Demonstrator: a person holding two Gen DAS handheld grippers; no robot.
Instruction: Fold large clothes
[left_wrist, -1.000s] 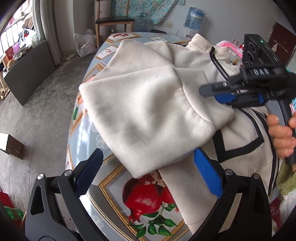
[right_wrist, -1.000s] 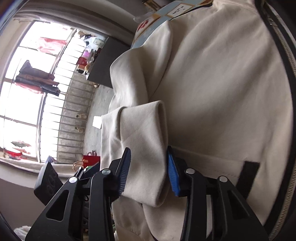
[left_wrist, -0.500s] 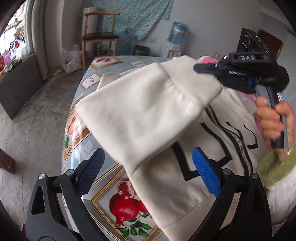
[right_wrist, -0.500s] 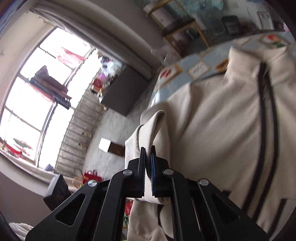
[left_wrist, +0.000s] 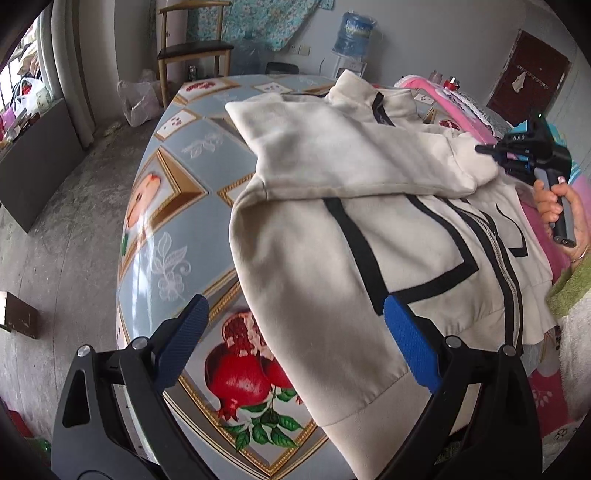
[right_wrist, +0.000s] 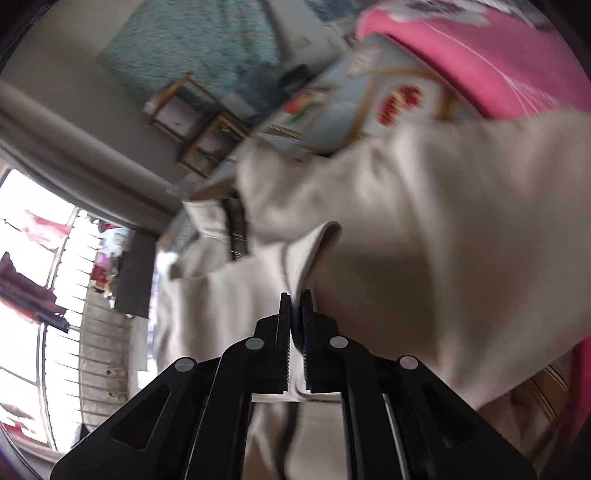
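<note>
A cream zip jacket (left_wrist: 369, 258) with black stripes lies front up on the table (left_wrist: 177, 206). One sleeve (left_wrist: 351, 158) is drawn across its chest toward the right. My right gripper (left_wrist: 482, 149) pinches that sleeve's cuff (left_wrist: 476, 170) at the jacket's far right side. In the right wrist view, which is blurred, the right gripper (right_wrist: 295, 299) has its jaws nearly together and just beginning to open, with cream cloth (right_wrist: 406, 221) still between the pads. My left gripper (left_wrist: 295, 306) hovers open above the jacket's near sleeve and holds nothing.
A hand (left_wrist: 554, 206) in a green sleeve (left_wrist: 569, 288) grips the right tool's handle. Pink bedding (left_wrist: 443, 92) lies beyond the table at the right. A wooden chair (left_wrist: 195, 51), a water bottle (left_wrist: 354, 29) and a plastic bag (left_wrist: 138, 101) stand at the back.
The right gripper shut on the cuff and carried the sleeve from the jacket's left side across its chest to the right. The left gripper drew back a little, still open.
</note>
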